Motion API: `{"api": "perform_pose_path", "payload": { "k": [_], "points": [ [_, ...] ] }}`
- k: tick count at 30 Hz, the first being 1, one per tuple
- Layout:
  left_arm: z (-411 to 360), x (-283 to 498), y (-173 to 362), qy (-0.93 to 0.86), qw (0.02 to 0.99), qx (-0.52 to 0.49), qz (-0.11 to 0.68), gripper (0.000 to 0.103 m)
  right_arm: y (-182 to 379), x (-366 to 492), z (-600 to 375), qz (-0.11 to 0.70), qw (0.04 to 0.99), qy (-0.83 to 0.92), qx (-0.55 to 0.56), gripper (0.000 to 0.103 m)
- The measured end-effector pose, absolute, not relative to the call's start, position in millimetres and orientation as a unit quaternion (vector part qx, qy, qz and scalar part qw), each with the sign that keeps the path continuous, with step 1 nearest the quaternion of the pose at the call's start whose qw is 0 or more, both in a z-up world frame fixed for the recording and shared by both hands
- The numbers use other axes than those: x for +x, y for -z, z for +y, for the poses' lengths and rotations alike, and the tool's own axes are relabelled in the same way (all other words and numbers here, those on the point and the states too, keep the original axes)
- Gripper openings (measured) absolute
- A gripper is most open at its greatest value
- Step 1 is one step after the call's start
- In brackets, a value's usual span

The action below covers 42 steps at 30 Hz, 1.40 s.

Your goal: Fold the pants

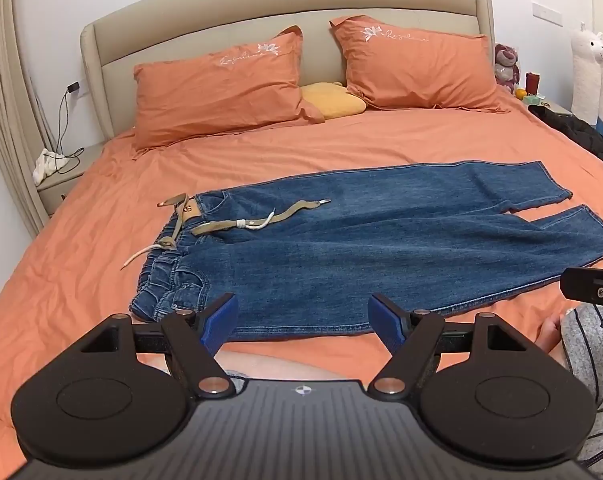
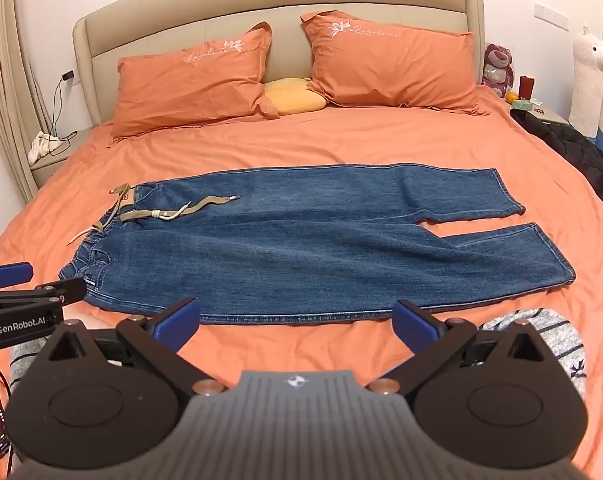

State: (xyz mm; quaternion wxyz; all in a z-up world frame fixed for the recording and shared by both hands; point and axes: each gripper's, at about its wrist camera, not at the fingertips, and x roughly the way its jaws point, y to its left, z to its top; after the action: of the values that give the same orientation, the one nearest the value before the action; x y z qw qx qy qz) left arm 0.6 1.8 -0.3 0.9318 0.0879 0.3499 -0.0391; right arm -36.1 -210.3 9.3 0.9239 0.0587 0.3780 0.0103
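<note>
While a wide bed in an orange sheet fills both views, a pair of blue jeans lies spread flat across its middle, waistband to the left and leg hems to the right, the two legs side by side and parted only near the hems. No fold has been made, so by the look of it the whole task is still to do. A tan belt and a pale drawstring trail loose at the waist.

Behind the jeans, two orange pillows lean on a beige padded headboard, with a small yellow cushion between them. A nightstand with a charging cable stands at the left; plush toys and dark clothing sit at the right.

Nearest the cameras, the left gripper and the right gripper hover just short of the jeans' near edge, each with its blue fingers spread wide and nothing between them. A grey striped sleeve shows beside the right one.
</note>
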Motion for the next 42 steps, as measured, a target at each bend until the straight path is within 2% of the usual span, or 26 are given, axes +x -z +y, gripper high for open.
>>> {"api": "perform_pose_path", "payload": {
  "k": [42],
  "points": [
    [12,-3,0,0.034,0.932,0.082,0.351,0.087,-8,-30,-203,0.377,0.925,-0.019,0.044,0.098]
  ]
}}
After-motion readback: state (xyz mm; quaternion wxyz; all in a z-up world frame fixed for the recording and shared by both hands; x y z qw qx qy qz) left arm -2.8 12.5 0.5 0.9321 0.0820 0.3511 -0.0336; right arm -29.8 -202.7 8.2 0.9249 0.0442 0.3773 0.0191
